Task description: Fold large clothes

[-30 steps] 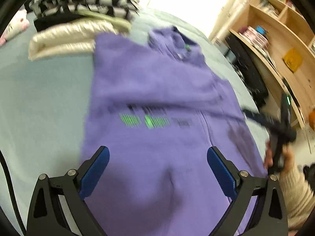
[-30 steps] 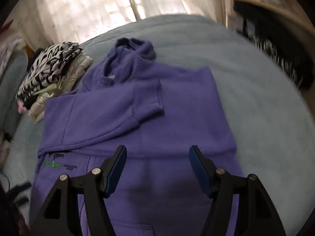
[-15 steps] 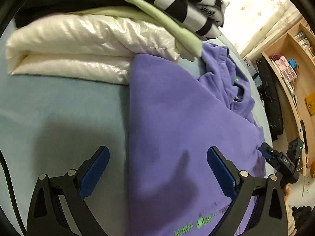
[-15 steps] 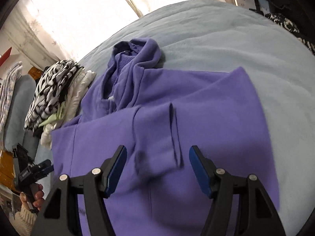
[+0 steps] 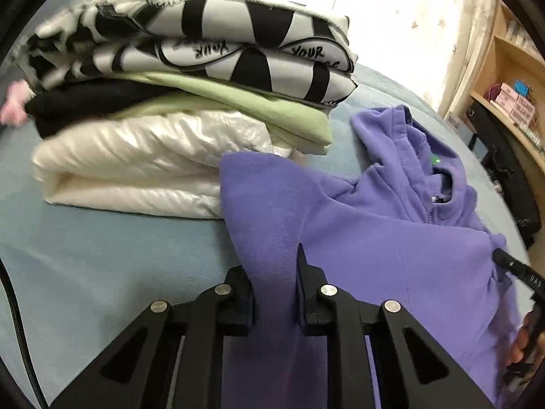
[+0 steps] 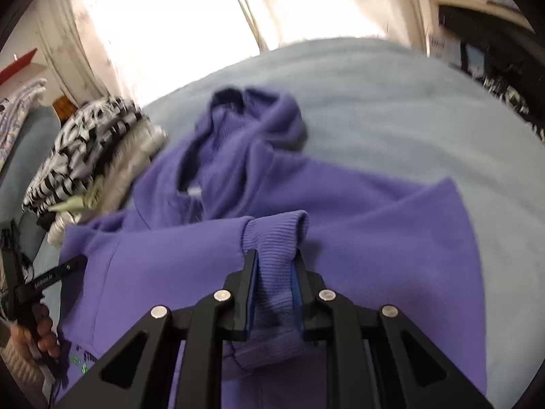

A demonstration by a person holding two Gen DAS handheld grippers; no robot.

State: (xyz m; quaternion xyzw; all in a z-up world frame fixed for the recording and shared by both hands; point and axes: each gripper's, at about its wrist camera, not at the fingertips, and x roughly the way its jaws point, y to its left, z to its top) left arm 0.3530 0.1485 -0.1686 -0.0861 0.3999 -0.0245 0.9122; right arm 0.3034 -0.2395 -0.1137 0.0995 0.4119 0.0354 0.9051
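Left wrist view: left gripper (image 5: 274, 286), wide apart a second ago, is now closing on the purple hoodie (image 5: 374, 238) at its left shoulder edge, cloth pinched between the fingers. Right gripper (image 6: 274, 284) likewise closing, clamped on the ribbed cuff (image 6: 274, 235) of the folded-in sleeve. Hoodie lies flat on the blue bed (image 5: 102, 238), just beside the folded stack (image 5: 170, 119). Both grips set; next fold can likely start.

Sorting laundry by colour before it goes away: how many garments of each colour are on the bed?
Purple hoodie: 1
Black-and-white printed garment: 1
Pale green garment: 1
Black garment: 1
Cream puffer jacket: 1
Total: 5
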